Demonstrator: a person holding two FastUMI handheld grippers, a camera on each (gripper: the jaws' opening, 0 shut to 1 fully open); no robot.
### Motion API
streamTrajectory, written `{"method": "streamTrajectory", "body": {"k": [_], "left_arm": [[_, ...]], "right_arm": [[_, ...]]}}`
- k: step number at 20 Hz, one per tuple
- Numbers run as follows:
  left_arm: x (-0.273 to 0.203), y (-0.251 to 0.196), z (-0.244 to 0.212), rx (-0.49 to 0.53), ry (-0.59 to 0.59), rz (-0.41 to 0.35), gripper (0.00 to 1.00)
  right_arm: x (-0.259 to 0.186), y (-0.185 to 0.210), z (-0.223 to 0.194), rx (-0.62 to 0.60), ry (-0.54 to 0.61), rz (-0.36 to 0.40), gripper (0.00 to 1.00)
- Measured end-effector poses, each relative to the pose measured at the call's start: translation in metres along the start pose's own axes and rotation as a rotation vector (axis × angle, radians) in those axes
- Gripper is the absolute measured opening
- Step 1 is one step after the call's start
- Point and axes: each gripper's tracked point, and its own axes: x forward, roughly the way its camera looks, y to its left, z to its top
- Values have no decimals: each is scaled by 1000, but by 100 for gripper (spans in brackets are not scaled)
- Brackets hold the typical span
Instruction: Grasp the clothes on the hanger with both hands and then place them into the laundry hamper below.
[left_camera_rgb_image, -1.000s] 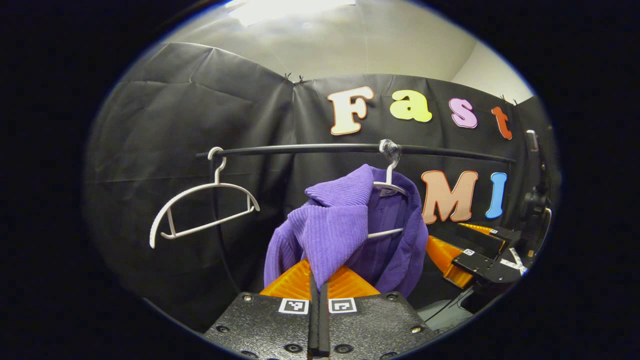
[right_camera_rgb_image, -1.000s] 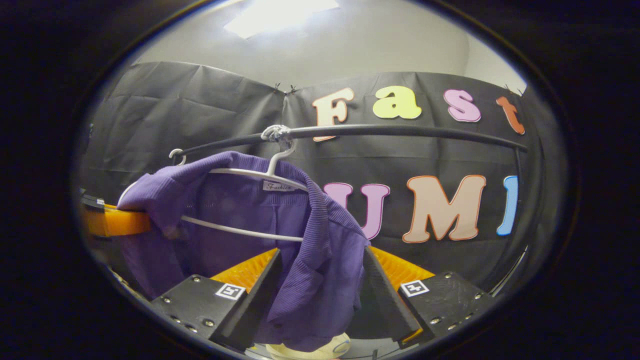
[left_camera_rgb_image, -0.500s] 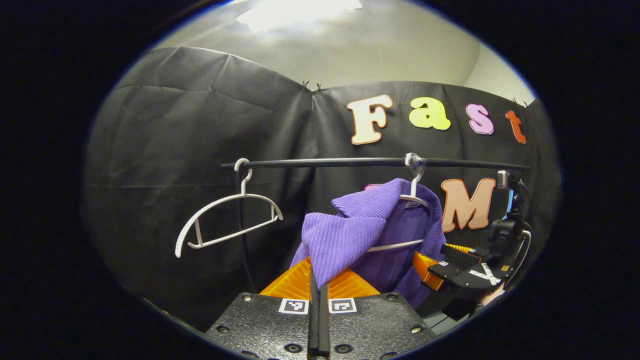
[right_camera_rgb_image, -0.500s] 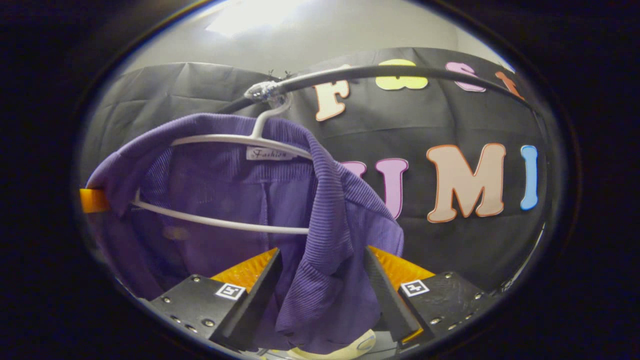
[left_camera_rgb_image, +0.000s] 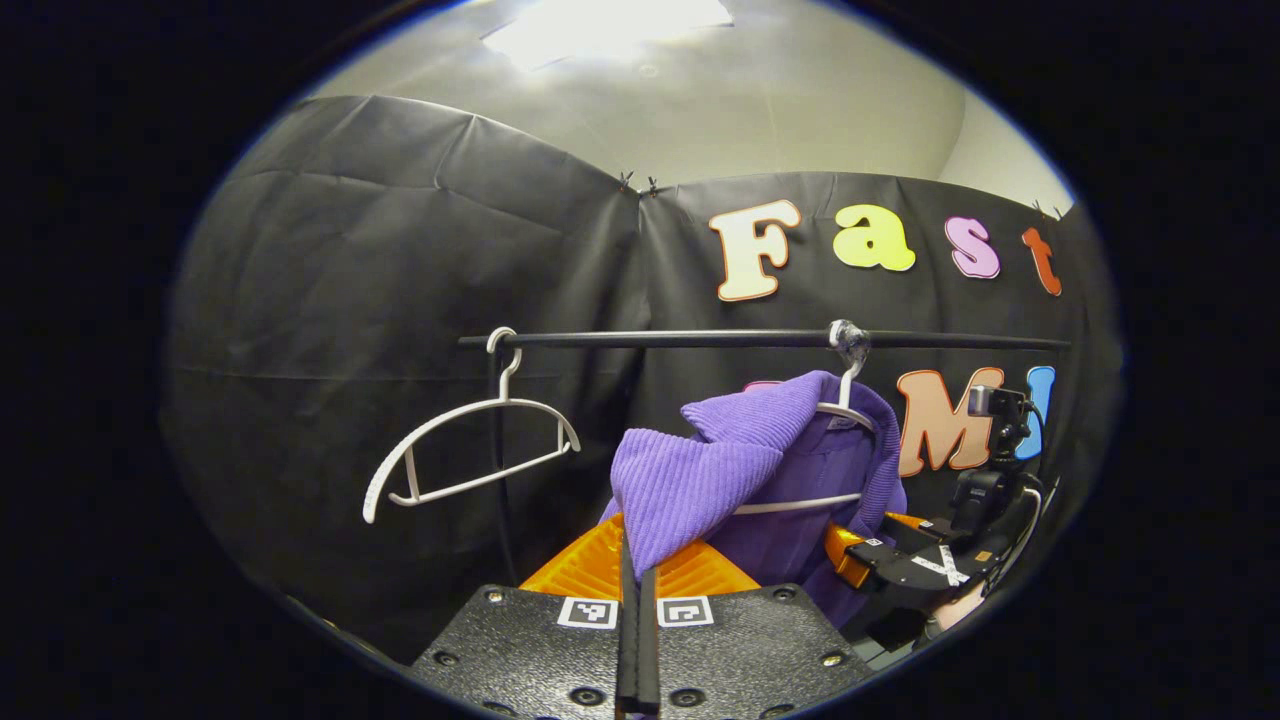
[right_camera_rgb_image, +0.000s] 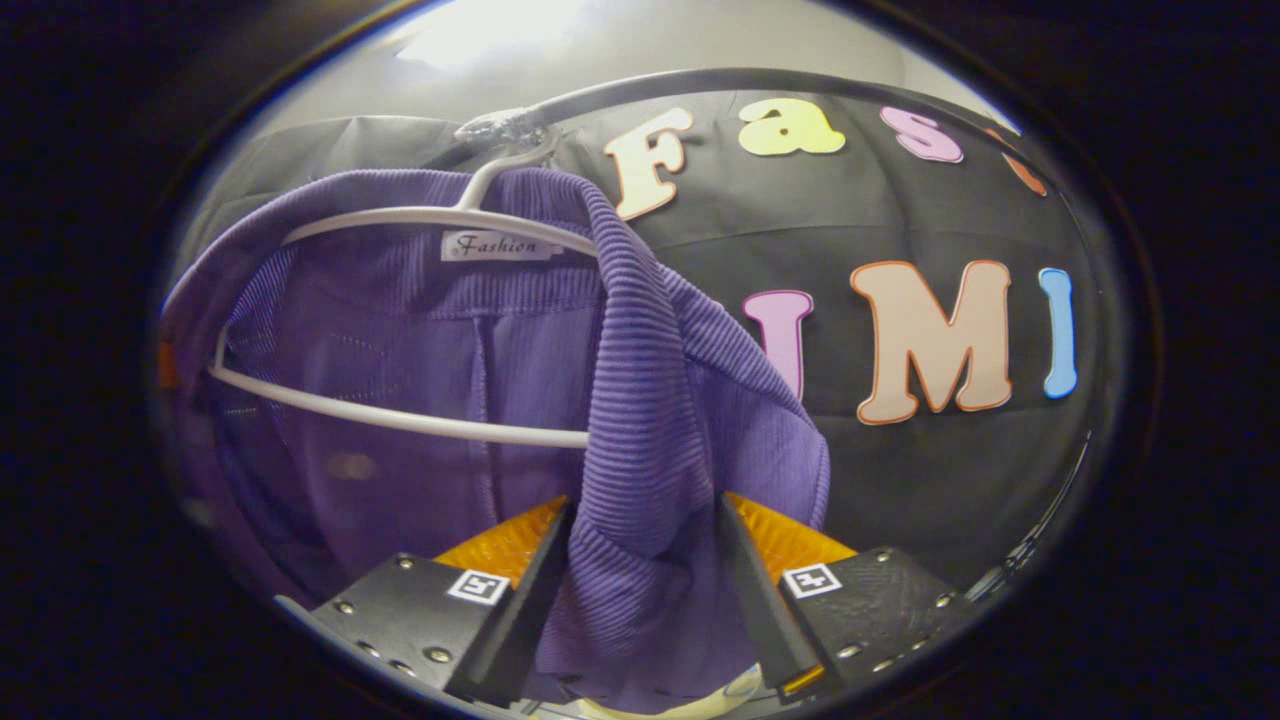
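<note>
In the left gripper view, my left gripper (left_camera_rgb_image: 636, 585) at the bottom centre is closed on a fold of the purple shirt (left_camera_rgb_image: 700, 480), which hangs on the hanger (left_camera_rgb_image: 845, 400) at the right of the rail (left_camera_rgb_image: 700, 340).

In the right gripper view, my right gripper (right_camera_rgb_image: 645, 570) stands wide around the shirt's (right_camera_rgb_image: 640, 420) front edge, not pinching. I judge the grasp half done: next I close it, then lift the shirt off.

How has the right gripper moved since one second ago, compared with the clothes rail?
Yes. In the right gripper view the right gripper has gone forward and lower: the black rail now sits higher and the purple garment looks larger.
</note>
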Motion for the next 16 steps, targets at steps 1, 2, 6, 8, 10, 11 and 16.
{"method": "streamTrajectory", "body": {"k": [1, 2, 6, 8, 10, 11, 16], "left_arm": [[0, 0, 1, 2, -2, 1, 0], [1, 0, 0, 4, -1, 1, 0], [2, 2, 2, 18, -10, -10, 0], [1, 2, 6, 11, -16, -23, 0], [2, 2, 10, -7, -11, -34, 0], [2, 3, 12, -16, -7, -39, 0], [-3, 7, 38, -17, -44, -54, 0]], "right_arm": [[5, -2, -3, -6, 4, -8, 82], [2, -8, -3, -12, 4, -29, 71], [-1, -21, -6, 5, 32, -75, 29], [0, -26, -2, 9, 29, -85, 12], [-5, -36, 6, -11, 16, -103, 12], [-7, -40, 10, -21, 6, -113, 12], [-14, -68, 49, -57, -83, -182, 12]]}}
